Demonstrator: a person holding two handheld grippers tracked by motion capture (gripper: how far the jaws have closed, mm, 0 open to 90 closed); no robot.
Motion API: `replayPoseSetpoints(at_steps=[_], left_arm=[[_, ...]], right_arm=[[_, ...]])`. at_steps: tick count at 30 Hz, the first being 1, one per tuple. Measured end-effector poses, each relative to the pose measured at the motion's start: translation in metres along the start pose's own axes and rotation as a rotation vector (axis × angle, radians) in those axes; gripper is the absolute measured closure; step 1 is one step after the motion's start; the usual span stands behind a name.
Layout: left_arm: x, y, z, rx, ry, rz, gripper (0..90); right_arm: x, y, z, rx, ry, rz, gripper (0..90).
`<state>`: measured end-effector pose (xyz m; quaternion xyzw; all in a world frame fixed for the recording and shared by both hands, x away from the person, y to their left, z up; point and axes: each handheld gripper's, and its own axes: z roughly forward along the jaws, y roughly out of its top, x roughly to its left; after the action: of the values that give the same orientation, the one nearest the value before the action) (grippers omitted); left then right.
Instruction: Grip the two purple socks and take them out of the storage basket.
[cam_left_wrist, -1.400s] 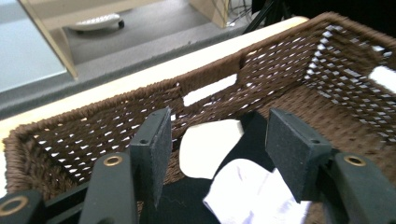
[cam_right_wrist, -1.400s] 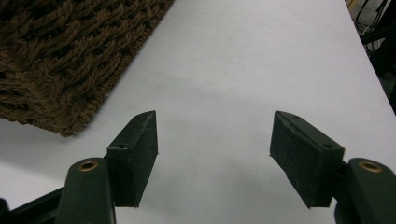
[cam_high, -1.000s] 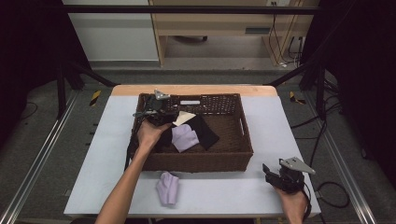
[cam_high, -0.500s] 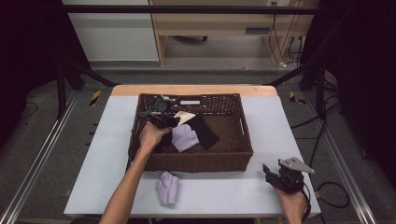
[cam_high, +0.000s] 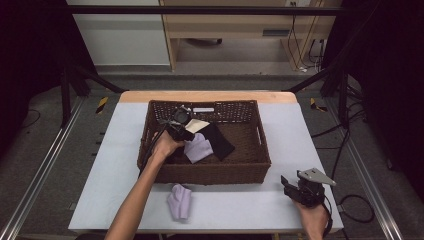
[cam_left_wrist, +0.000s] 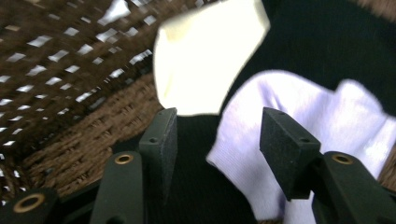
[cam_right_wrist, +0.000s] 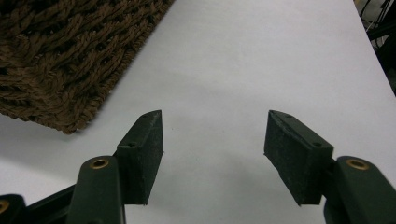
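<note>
Left tool (cam_left_wrist: 215, 140): you hold it low inside the wicker basket (cam_high: 260, 165), jaws apart and just narrowing, clamping nothing, lined up over the lavender sock (cam_left_wrist: 327, 126) edge for a pick.
Sock in basket: it lies on the black cloth (cam_left_wrist: 327, 42), beside the cream piece (cam_left_wrist: 205, 56).
Sock outside (cam_high: 180, 201): it rests on the tabletop (cam_high: 120, 150), just before the basket's near wall.
Right tool (cam_right_wrist: 212, 149): you park it near the tabletop's right edge, jaws apart, recently narrowing, empty, clear of the work.

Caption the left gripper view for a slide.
Open left hand-held gripper poised over a lilac sock, black cloth and cream cloth in the basket.
</note>
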<state>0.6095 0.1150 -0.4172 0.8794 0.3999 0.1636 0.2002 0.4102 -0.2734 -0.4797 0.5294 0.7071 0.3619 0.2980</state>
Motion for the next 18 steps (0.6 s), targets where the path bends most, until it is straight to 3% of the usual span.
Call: replayPoseSetpoints(at_steps=[4,7,11,14,18], left_arm=[[-0.003,0.000,0.006,0.049,-0.006,0.031,47.6],[-0.003,-0.001,0.009,0.071,-0.015,0.025,50.4],[-0.002,-0.001,0.010,0.084,-0.024,0.023,62.8],[-0.001,-0.001,0.012,0.126,-0.021,0.002,75.1],[0.001,-0.002,0.010,0.129,-0.028,-0.026,85.9]], right_arm=[[0.000,0.000,0.000,-0.001,0.001,-0.002,37.7],[0.000,0.000,0.000,0.000,0.002,0.002,37.7],[0.000,0.000,0.000,0.000,0.003,-0.004,38.1],[0.001,0.000,-0.001,0.000,0.004,-0.005,39.0],[0.000,0.000,-0.001,0.000,0.009,-0.007,41.2]])
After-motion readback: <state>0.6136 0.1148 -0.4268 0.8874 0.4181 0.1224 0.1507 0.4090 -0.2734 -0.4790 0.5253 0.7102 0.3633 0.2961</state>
